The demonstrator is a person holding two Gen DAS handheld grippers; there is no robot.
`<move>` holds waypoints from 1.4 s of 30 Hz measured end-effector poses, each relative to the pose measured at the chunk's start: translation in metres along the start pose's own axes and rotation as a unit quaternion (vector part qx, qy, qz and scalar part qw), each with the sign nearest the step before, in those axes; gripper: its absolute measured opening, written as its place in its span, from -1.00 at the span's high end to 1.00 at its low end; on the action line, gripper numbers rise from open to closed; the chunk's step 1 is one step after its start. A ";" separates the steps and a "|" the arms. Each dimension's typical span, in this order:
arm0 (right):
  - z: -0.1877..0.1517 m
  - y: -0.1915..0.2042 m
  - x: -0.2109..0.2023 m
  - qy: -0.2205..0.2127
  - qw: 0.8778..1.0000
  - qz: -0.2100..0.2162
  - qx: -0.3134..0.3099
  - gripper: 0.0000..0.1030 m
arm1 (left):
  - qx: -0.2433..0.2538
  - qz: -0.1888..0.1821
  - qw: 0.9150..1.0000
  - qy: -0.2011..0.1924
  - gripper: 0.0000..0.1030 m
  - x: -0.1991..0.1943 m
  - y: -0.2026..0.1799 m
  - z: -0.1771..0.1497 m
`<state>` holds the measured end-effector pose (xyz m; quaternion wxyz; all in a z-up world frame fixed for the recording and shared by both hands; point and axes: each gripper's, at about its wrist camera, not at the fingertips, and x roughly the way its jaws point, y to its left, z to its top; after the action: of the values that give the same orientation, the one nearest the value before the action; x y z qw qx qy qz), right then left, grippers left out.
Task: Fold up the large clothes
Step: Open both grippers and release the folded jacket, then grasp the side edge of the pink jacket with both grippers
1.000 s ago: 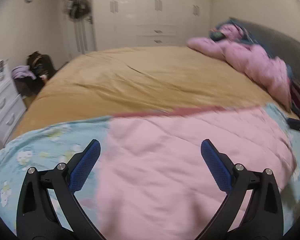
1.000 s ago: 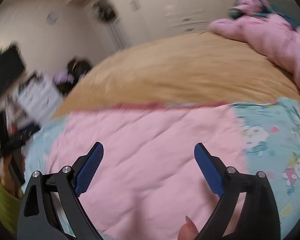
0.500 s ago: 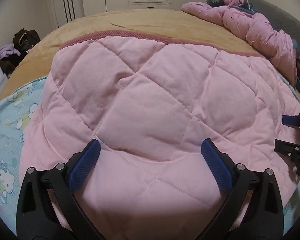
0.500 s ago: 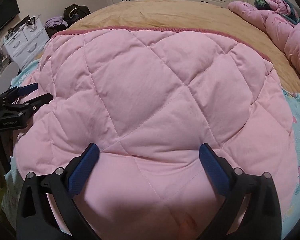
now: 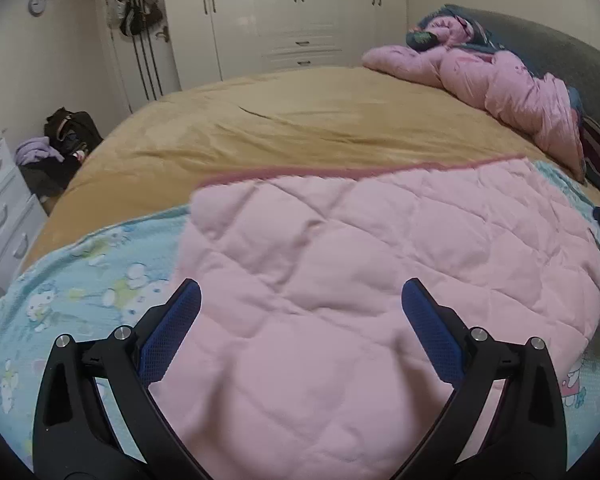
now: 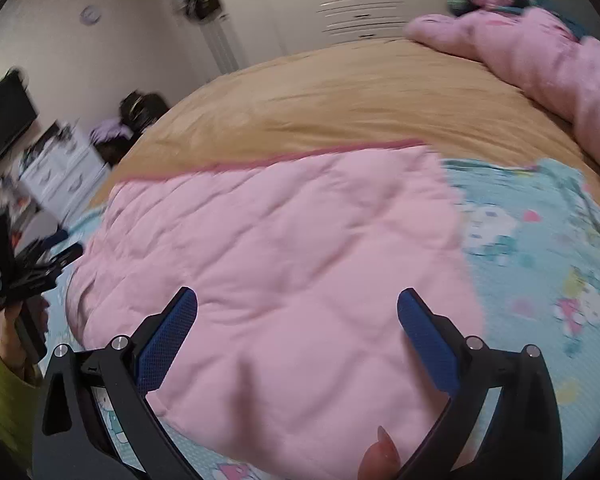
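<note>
A pink quilted garment (image 5: 380,280) is seen spread flat on a light blue cartoon-print sheet (image 5: 80,292) at the near edge of a bed; a darker pink trim (image 5: 340,170) runs along its far edge, beyond which the tan bedspread (image 5: 300,120) is exposed. The left gripper (image 5: 300,304) is held with jaws wide apart just above the pink fabric, nothing clamped between the blue pads (image 5: 172,336). The right gripper (image 6: 296,312) is likewise spread wide over the same garment, nothing gripped. In the right wrist view the left gripper is also seen at the left edge, held by a hand (image 6: 10,336) in a green sleeve (image 6: 0,392). A bunched pink duvet (image 5: 500,80) lies at the far right of the bed. White wardrobes (image 5: 300,12) and a white dresser (image 5: 0,216) are noted behind.
</note>
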<state>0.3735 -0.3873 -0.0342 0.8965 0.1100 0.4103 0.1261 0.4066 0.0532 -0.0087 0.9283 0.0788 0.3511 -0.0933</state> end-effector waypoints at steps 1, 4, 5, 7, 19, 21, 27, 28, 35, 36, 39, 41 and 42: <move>0.000 -0.008 -0.006 -0.001 1.000 -0.003 0.008 -0.92 | -0.003 0.003 1.000 -0.001 -0.83 -0.002 0.006 0.000; -0.003 -0.034 -0.017 0.008 0.999 0.000 0.038 -0.92 | -0.008 0.015 1.000 0.000 -0.83 -0.007 0.023 -0.003; -0.006 -0.045 -0.022 0.012 0.999 0.000 0.047 -0.92 | -0.012 0.018 1.000 0.002 -0.83 -0.007 0.030 -0.004; -0.012 -0.058 -0.025 0.018 0.998 -0.006 0.059 -0.92 | -0.023 0.025 0.999 0.004 -0.83 -0.008 0.046 -0.006; -0.029 -0.081 -0.035 0.002 0.997 -0.011 0.078 -0.92 | -0.069 0.024 0.997 0.033 -0.83 -0.010 0.104 -0.028; -0.030 -0.080 -0.036 0.008 0.997 -0.014 0.073 -0.92 | -0.081 0.018 0.996 0.040 -0.83 -0.008 0.115 -0.032; -0.031 -0.084 -0.031 0.030 0.997 0.007 0.074 -0.92 | -0.159 -0.080 0.981 0.079 -0.83 0.014 0.144 -0.046; -0.031 -0.086 -0.028 0.035 0.996 0.015 0.078 -0.92 | -0.166 -0.090 0.978 0.087 -0.83 0.019 0.146 -0.048; -0.027 -0.105 0.010 0.073 0.991 0.048 0.103 -0.92 | -0.180 -0.122 0.965 0.145 -0.83 0.058 0.146 -0.058; -0.026 -0.109 0.017 0.080 0.990 0.052 0.106 -0.92 | -0.185 -0.127 0.963 0.152 -0.83 0.065 0.147 -0.060; -0.026 -0.120 0.041 0.108 0.985 0.071 0.112 -0.92 | -0.186 -0.142 0.959 0.163 -0.83 0.080 0.146 -0.063; -0.025 -0.124 0.053 0.116 0.982 0.092 0.117 -0.92 | -0.185 -0.158 0.954 0.175 -0.84 0.091 0.143 -0.065; -0.025 -0.125 0.061 0.123 0.980 0.104 0.118 -0.92 | -0.190 -0.169 0.950 0.180 -0.84 0.097 0.144 -0.066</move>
<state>0.4100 -0.4833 -0.1304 0.8020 0.2406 0.5155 0.1822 0.4689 0.1954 -0.1108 0.8182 -0.1445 0.5315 -0.1648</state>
